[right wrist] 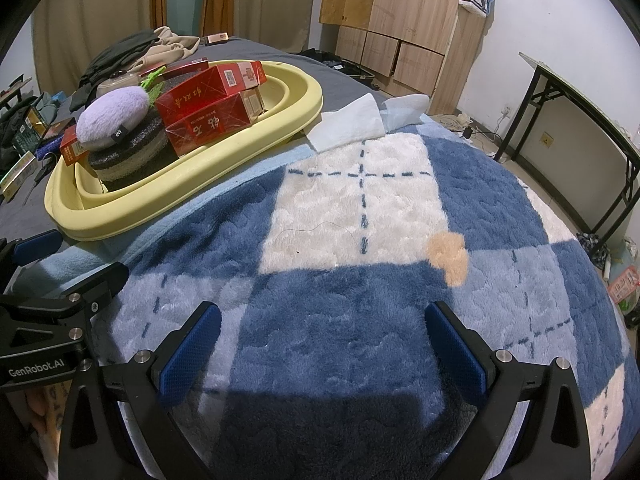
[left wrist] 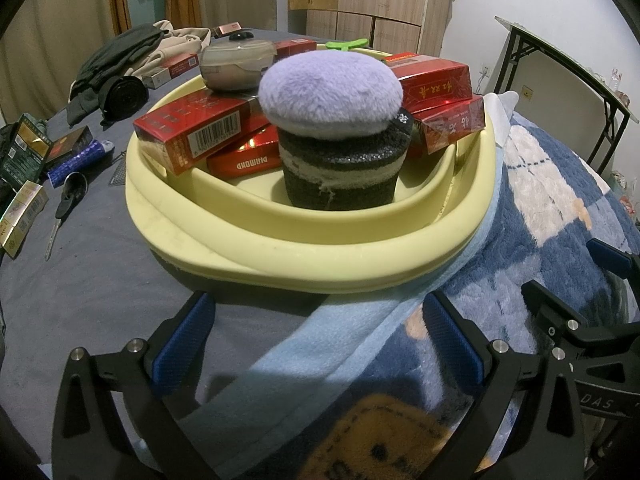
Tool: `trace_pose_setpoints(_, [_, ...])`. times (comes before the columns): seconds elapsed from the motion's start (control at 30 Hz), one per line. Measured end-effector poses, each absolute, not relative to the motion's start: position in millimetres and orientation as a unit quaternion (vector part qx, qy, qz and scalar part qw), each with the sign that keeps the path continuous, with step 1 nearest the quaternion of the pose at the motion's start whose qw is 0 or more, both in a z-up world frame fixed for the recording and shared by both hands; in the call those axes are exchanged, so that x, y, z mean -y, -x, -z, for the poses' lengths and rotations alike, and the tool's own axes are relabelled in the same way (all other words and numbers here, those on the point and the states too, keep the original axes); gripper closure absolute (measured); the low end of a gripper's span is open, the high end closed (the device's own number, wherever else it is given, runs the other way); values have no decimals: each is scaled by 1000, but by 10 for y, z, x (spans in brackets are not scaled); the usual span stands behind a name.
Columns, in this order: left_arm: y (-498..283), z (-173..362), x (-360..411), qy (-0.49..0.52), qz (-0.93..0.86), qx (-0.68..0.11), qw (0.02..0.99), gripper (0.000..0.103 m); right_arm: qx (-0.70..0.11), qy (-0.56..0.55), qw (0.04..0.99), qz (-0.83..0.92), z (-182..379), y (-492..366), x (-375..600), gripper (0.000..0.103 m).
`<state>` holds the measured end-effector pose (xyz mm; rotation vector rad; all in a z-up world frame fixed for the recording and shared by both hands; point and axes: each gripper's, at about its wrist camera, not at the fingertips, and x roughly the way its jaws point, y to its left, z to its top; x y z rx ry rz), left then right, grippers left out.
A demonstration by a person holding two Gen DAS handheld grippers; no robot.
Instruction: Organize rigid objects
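A pale yellow basin (left wrist: 304,256) (right wrist: 168,196) sits on the bed, holding several red cigarette cartons (left wrist: 188,132) (right wrist: 208,108), a dark striped plush roll topped by a purple fluffy cushion (left wrist: 330,92) (right wrist: 114,118), a lidded grey bowl (left wrist: 236,66) and a green clip (left wrist: 346,44). My left gripper (left wrist: 320,344) hovers open just in front of the basin's near rim, nothing between its blue pads. My right gripper (right wrist: 322,348) hangs open over the blue-and-white plush blanket (right wrist: 360,216), to the right of the basin. Each gripper shows at the edge of the other's view.
More boxes (left wrist: 24,220), a blue patterned tube (left wrist: 76,160), scissors (left wrist: 66,204) and a dark pile of clothes (left wrist: 120,64) lie on the grey sheet left of the basin. White cloths (right wrist: 348,124) rest behind the blanket. A folding table (right wrist: 592,128) and wooden cabinets (right wrist: 400,20) stand beyond the bed.
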<state>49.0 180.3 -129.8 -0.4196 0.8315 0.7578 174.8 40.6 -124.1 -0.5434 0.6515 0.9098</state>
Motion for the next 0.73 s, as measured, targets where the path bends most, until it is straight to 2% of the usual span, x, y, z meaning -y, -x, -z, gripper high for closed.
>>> trace_pose_setpoints(0.73, [-465,1272,-1828,196,-357,-391,825,0,-305,254,813,-426,1240,-1748,-405,0])
